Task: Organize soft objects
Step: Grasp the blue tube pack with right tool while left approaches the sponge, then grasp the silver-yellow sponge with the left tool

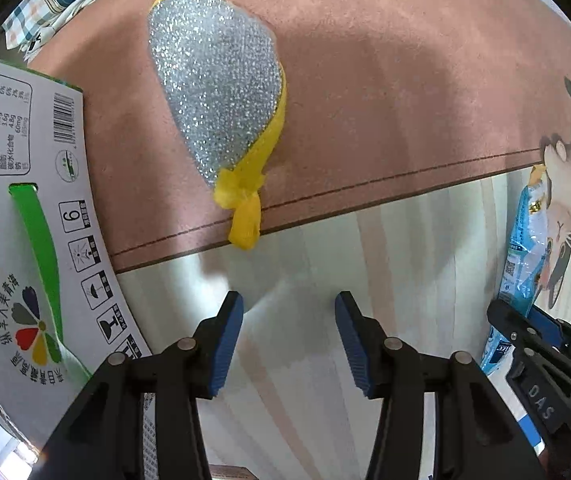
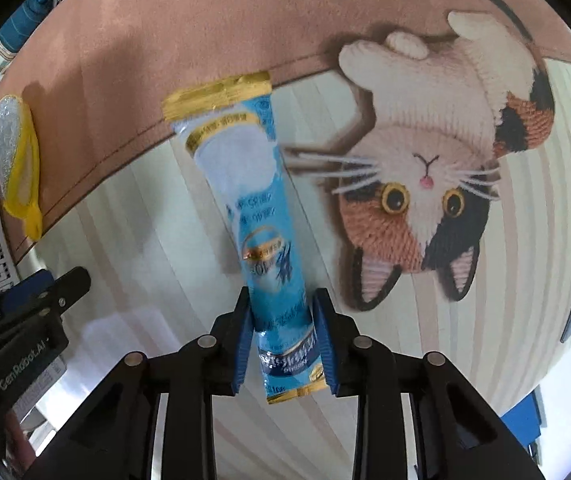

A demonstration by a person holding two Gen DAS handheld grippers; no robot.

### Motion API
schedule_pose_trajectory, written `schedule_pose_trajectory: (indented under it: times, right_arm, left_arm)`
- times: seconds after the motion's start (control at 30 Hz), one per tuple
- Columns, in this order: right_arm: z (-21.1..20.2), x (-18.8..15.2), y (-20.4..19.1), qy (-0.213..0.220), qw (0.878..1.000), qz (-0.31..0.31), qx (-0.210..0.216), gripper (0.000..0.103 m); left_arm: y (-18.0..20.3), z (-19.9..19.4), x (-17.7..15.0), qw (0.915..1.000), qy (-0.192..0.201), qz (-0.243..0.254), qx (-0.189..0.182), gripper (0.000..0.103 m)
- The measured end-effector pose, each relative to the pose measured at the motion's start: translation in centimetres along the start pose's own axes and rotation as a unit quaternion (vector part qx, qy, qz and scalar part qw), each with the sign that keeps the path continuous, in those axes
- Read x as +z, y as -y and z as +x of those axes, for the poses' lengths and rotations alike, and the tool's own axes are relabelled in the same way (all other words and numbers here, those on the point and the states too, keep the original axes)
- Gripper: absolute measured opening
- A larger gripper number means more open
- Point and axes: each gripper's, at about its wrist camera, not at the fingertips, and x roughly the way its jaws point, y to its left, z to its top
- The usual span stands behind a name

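Right tongs (image 2: 283, 320) pinching the blue sachet (image 2: 261, 216) over the mat's (image 1: 365, 60) striped part; left tongs (image 1: 289, 320) spread, empty. Mid-carry, likely; next, lowering beside the carton (image 1: 25, 240) at the mat's left edge. Silver scrubber (image 1: 217, 80) waiting nearby.

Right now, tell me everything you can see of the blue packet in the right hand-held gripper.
The blue packet is a long, glossy plastic sachet, light blue with white print, a gold sealed strip at its far end and gold trim at the near end. The right hand-held gripper pinches its lower part between blue pads; it extends forward over the cat-print mat.
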Motion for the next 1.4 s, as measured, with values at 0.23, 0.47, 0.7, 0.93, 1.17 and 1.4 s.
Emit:
schedule_pose_trajectory:
  times: [0.23, 0.47, 0.7, 0.93, 1.17, 1.4]
  right_arm:
    - [-1.0, -2.4, -1.4, 0.017, 1.0, -0.001, 0.016, 0.019]
    - [-6.1, -5.8, -2.2, 0.063, 0.997, -0.008, 0.054, 0.018]
    - [-13.0, -8.1, -5.2, 0.099, 0.989, -0.044, 0.097, 0.018]
    - [-19.4, -11.8, -10.0, 0.133, 0.975, -0.11, 0.143, 0.018]
    - [-21.0, -12.9, -15.5, 0.148, 0.968, -0.135, 0.149, 0.018]
    - [-18.3, -8.8, -10.5, 0.137, 0.981, -0.049, 0.125, 0.018]
  left_arm:
    - [-1.3, -1.9, -0.5, 0.9996, 0.017, -0.008, -0.02, 0.015]
    - [-4.2, -6.4, -3.1, 0.996, 0.046, -0.032, -0.069, 0.013]
    - [-7.6, -14.1, -6.6, 0.9862, 0.103, -0.053, -0.118, 0.013]
    - [-12.1, -21.0, -9.5, 0.9748, 0.167, -0.075, -0.127, 0.013]
    - [-17.2, -21.6, -10.5, 0.9745, 0.158, -0.101, -0.123, 0.015]
    - [-13.7, -18.0, -2.0, 0.9755, 0.062, -0.101, -0.186, 0.042]
